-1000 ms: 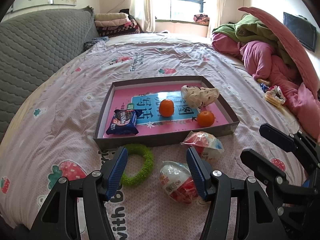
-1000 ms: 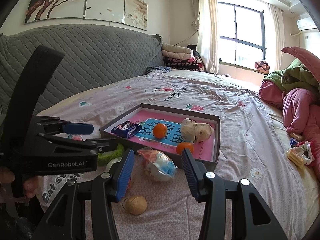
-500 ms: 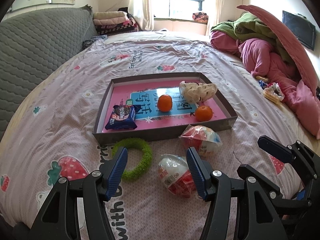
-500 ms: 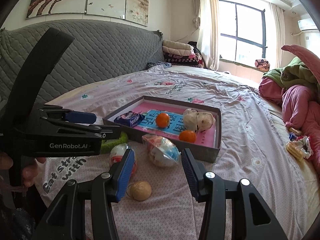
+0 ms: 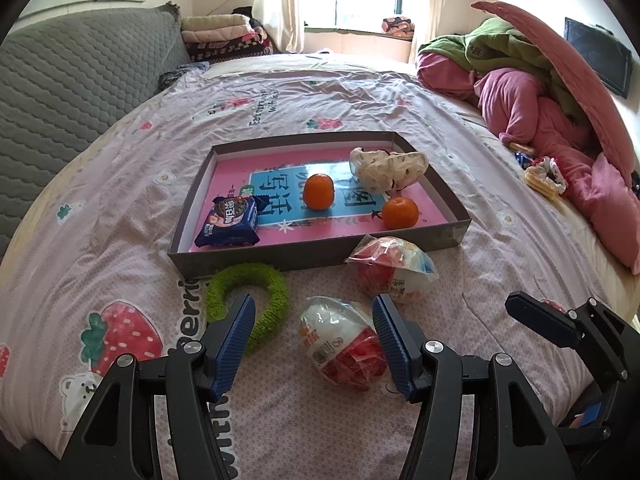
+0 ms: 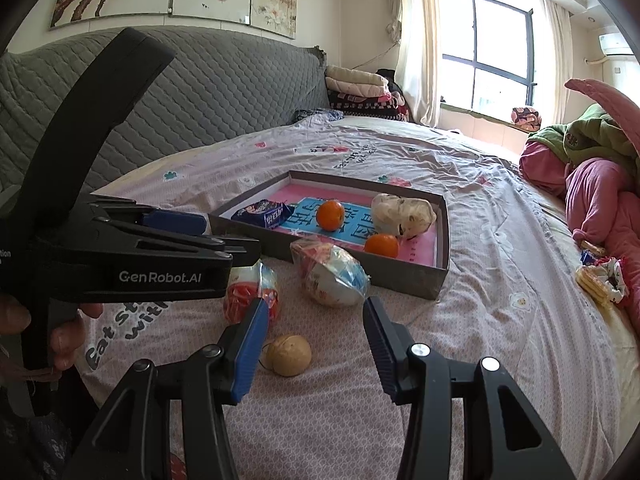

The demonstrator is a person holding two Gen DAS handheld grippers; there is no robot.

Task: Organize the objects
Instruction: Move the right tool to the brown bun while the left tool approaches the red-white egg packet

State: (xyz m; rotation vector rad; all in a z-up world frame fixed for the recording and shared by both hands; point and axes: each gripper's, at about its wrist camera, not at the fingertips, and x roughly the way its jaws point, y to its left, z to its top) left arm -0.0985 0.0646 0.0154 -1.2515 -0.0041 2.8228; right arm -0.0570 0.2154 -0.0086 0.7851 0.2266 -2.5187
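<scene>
Both grippers poised to collect loose snacks beside the shallow grey cardboard tray [image 5: 316,258].
Left gripper [image 5: 312,336] and right gripper [image 6: 312,344] gape empty; next, straddle and clench a plastic-wrapped egg-shaped snack [image 5: 344,346].

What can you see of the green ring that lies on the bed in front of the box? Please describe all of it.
The green ring is a fuzzy loop, soft like chenille or plush, bright lime in colour. It lies flat on the pink printed bedsheet, just in front of the grey box, close to or touching its near wall. The left finger of the left gripper hides its near part, so the loop looks broken there. Nothing grips it. In the right wrist view it is hidden.
</scene>
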